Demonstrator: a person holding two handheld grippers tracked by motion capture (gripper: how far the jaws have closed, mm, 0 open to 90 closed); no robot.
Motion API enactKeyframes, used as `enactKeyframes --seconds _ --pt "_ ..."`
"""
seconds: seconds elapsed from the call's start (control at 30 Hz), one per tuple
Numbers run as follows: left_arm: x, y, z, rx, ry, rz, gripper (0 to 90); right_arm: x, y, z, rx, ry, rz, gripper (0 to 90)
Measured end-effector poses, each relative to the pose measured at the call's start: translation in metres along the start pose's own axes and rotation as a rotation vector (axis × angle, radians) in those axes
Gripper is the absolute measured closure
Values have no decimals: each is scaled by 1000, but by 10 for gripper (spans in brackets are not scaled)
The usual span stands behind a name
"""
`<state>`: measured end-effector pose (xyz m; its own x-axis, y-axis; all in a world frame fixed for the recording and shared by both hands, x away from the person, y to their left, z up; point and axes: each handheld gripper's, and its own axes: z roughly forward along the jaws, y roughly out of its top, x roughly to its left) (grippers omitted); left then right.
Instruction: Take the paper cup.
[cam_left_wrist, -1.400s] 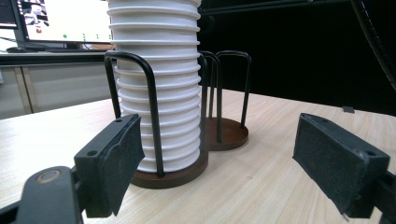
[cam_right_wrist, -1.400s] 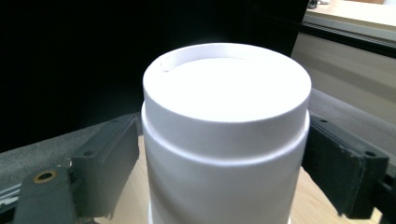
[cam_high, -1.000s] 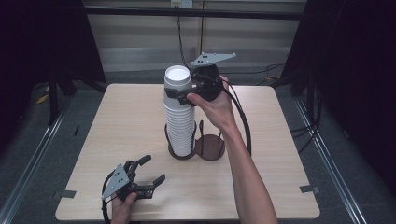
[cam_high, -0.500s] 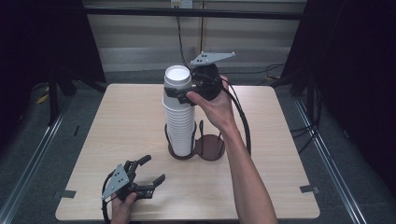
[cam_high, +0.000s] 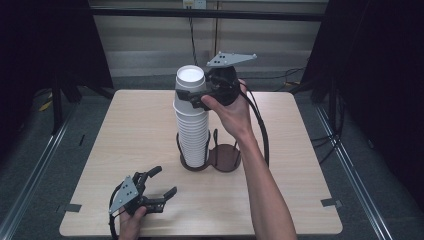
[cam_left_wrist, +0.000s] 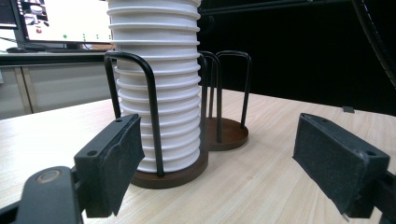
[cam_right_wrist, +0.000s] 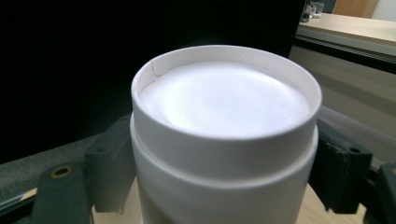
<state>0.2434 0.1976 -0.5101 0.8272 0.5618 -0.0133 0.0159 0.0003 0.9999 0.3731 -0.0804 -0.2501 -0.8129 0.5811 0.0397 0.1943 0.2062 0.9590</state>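
One tall stack of white cups (cam_high: 191, 117), upside down

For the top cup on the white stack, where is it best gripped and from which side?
Grip the top cup on its side wall just under its upturned base, coming in level from the right, as the right gripper does. The cups sit upside down and nested, so little wall is exposed, and the holder's wire posts fence only the lower stack.
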Motion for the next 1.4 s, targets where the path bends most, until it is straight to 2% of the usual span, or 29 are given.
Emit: enactKeyframes --seconds 0.33,0.53,0.7,0.77,0.97,1.1,1.4 --pt "0 0 0 1 0 1 156 0 7 -10 -86 12 8 204" --pt "0 0 0 1 0 1 156 -1 8 -13 -109 8 26 205" --pt "0 0 0 2 0 1 156 0 11 -18 -150 9 25 207" --pt "0 0 0 1 0 1 156 0 13 -22 -186 8 32 208" --pt "0 0 0 1 0 0 156 -1 16 -27 -227 11 44 209" --pt "0 0 0 0 0 0 156 -2 17 -34 -275 28 61 209" --pt "0 0 0 0 0 -1 156 -1 18 -49 -314 35 61 209"
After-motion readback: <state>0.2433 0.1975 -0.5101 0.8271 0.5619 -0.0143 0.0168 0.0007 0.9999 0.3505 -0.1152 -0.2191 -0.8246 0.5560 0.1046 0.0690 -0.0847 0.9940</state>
